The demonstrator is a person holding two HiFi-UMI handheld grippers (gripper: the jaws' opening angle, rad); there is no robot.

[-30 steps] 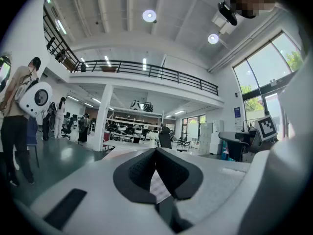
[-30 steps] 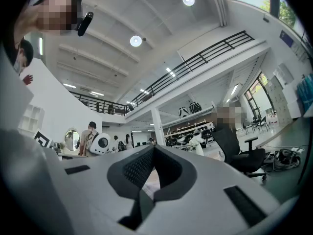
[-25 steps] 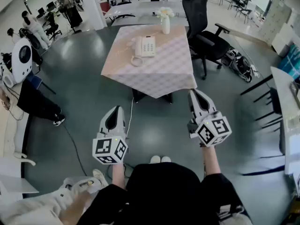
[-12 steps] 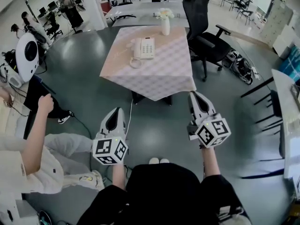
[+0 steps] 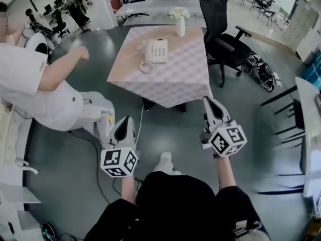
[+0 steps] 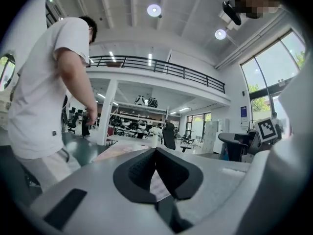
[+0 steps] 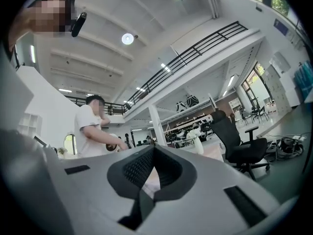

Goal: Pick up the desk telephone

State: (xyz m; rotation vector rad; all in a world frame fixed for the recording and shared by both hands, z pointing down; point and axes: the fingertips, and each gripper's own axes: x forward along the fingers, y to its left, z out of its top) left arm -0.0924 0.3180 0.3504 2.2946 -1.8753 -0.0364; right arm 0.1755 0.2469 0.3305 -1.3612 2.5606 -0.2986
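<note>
Telephone detail is hard to read: the desk telephone (image 5: 156,50) sits far off in the head view, its keypad only a pale grid, and in both gripper views the jaws hide most of the tabletop. It's a white set, handset along its left side, coiled cord (image 5: 146,67) looping out front, lying on the checked table (image 5: 170,82) near a white vase (image 5: 180,26). Left gripper (image 5: 124,120) and right gripper (image 5: 208,101) hang well short of the table, jaws pressed together, empty. Person in white shirt (image 5: 30,84) at left, cut off by the edge.
</note>
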